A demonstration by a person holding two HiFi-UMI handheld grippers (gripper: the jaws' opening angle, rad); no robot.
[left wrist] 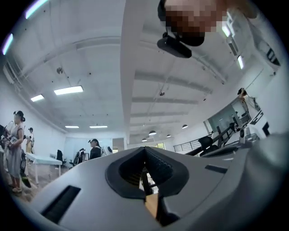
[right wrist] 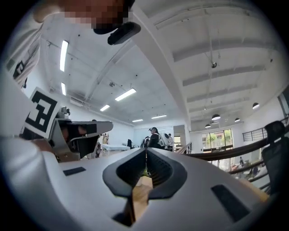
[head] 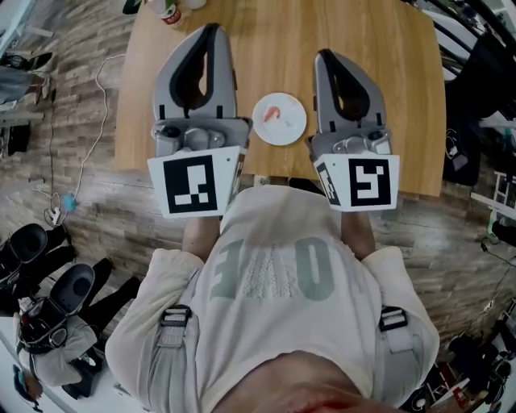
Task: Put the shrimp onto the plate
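A small white plate (head: 279, 121) sits near the front edge of the wooden table (head: 371, 48), and the pink shrimp (head: 274, 112) lies on it. My left gripper (head: 211, 29) stands left of the plate and my right gripper (head: 324, 54) right of it, neither touching it. Both point away from me and upward. In the left gripper view the left gripper (left wrist: 144, 149) has its jaws together with nothing between them. The right gripper (right wrist: 146, 150) looks the same in its own view. Neither gripper view shows the plate, only ceiling and room.
A small red and white container (head: 169, 12) stands at the table's far left edge. On the wooden floor lie a white cable (head: 76, 173) at the left and dark bags and shoes (head: 48, 290) at the lower left. People (left wrist: 14, 149) stand far off in the room.
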